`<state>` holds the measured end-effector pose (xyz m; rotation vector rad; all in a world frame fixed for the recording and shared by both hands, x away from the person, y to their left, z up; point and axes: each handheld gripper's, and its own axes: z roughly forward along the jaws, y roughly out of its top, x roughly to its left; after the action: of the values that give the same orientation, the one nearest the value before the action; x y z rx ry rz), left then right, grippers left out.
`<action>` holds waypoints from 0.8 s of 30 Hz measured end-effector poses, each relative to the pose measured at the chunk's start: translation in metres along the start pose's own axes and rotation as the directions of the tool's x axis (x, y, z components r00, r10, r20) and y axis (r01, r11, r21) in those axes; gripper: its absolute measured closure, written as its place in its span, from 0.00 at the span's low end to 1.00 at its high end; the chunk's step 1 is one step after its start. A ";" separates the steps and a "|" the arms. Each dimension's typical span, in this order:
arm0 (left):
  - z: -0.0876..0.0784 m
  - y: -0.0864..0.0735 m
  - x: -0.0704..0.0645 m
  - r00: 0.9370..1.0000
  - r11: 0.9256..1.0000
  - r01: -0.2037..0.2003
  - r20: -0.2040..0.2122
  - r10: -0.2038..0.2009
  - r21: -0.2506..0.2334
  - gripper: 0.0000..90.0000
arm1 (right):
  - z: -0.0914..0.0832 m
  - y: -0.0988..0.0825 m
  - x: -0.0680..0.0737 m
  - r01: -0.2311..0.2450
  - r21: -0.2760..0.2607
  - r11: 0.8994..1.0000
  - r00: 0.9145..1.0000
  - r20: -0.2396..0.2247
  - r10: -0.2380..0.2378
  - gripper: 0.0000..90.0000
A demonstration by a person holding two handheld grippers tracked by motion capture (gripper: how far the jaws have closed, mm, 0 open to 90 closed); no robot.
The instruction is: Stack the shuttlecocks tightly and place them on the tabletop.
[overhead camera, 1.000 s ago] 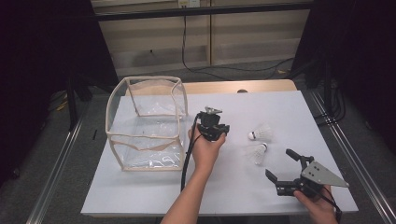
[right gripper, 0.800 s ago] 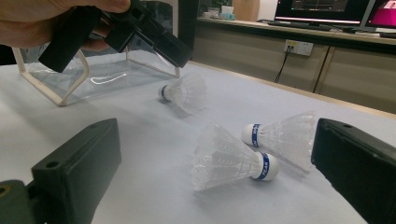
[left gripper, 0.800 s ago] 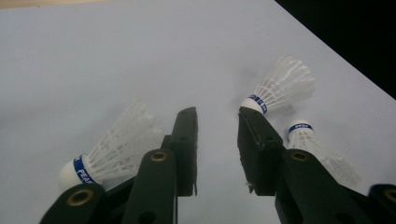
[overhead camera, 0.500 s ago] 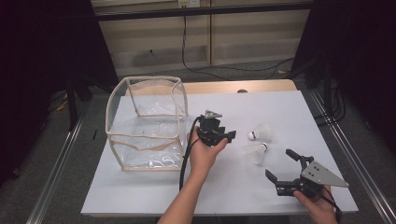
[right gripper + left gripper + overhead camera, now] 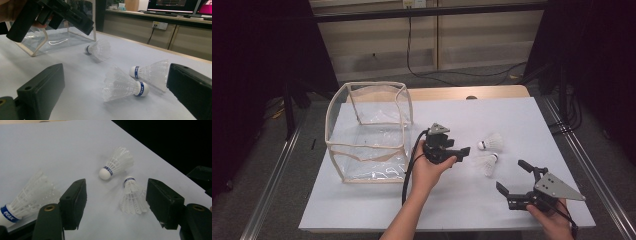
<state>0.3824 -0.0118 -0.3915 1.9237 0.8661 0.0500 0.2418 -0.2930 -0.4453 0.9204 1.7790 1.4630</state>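
The left hand-held gripper (image 5: 457, 156) has just been opening; its jaws now stand apart with nothing pressed between them. In the left gripper view a shuttlecock (image 5: 27, 197) lies on the worktop (image 5: 522, 125) just outside the jaw at 8 o'clock, its cork with a blue band at the lower left corner; whether it touches that jaw I cannot tell. Two more lie ahead between the jaw lines: one (image 5: 116, 162) at 12 o'clock, cork toward the camera, and another (image 5: 132, 196) near the right-hand jaw, cork pointing away.

The left hand (image 5: 429, 167) grips its tool from below near the worktop's middle, forearm rising from 6 o'clock, jaws aimed toward 3 o'clock at the pair of shuttlecocks. The right hand-held gripper (image 5: 517, 182) rests low at 4 o'clock of the worktop, jaws spread wide and empty, aimed toward 10 o'clock; the right hand (image 5: 554, 222) holds it from behind.

The shuttlecocks have white feather skirts, rounded white corks and blue bands. The jaws are blocky, matte black. A bag (image 5: 367, 132) of clear, glossy plastic with cream piping, box-shaped and open at the top, stands at 9 o'clock of the left hand. The worktop is a smooth pale sheet.
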 end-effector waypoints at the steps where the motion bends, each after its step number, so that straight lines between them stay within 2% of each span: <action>1: -0.001 -0.001 0.000 1.000 1.000 -0.005 0.004 0.005 0.000 0.36 | 0.000 0.000 0.000 -0.001 0.001 1.000 1.000 0.000 0.001 0.01; 7: -0.004 -0.006 0.001 1.000 1.000 -0.002 0.012 0.002 0.001 0.29 | 0.000 0.000 -0.001 0.001 0.000 1.000 1.000 -0.003 -0.001 0.01; 9: -0.006 -0.007 0.000 1.000 1.000 -0.021 0.019 0.021 0.001 0.25 | 0.000 0.000 -0.001 0.003 0.002 1.000 1.000 -0.002 -0.003 0.01; 15: -0.011 -0.011 -0.004 0.998 0.999 -0.037 0.040 0.038 -0.021 0.22 | -0.001 0.000 -0.002 0.004 0.001 1.000 1.000 0.003 -0.004 0.01; 17: -0.012 -0.013 -0.005 0.998 0.999 -0.047 0.047 0.047 -0.009 0.19 | -0.001 0.000 -0.002 0.005 0.001 1.000 1.000 0.003 -0.005 0.01; 24: -0.017 -0.018 -0.005 0.996 0.998 -0.064 0.064 0.065 -0.015 0.14 | -0.001 0.000 -0.001 0.003 0.003 1.000 1.000 0.002 -0.003 0.01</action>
<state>0.3619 0.0030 -0.3953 1.9305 0.7590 0.0323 0.2421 -0.2945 -0.4454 0.9200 1.7808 1.4577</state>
